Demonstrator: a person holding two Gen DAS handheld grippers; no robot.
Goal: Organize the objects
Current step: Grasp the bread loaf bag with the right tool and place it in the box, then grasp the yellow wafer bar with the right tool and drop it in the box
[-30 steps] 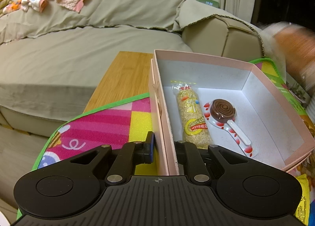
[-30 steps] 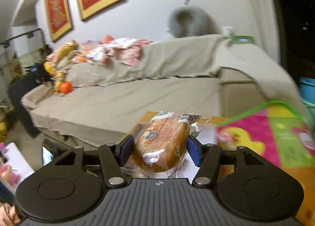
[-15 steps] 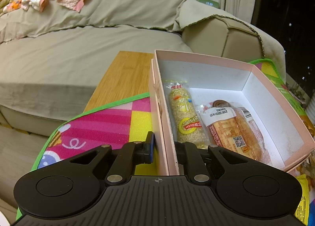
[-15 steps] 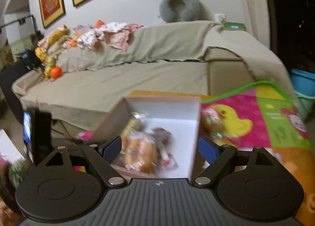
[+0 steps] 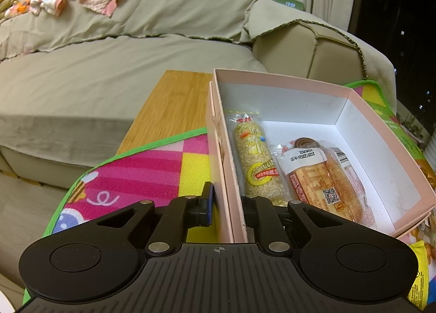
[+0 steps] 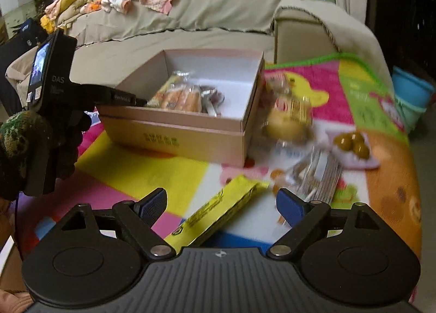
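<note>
A pink open box stands on the colourful mat. My left gripper is shut on its near left wall, one finger outside and one inside. In the box lie a sesame stick packet, a wrapped bread and a lollipop, mostly hidden under the bread. My right gripper hangs low over the mat in front of the box, its jaws opening. A yellow packet lies on the mat below the gap, untouched by the pads.
Right of the box lie a yellow snack bag, a striped packet and a pack of green fruits. A gloved hand holds the left gripper. A sofa is behind, and a blue bin at the right.
The right gripper let go of the wrapped bread, which now lies in the box over the lollipop. It then sank towards the mat, jaws spread wide. The left gripper kept still.
</note>
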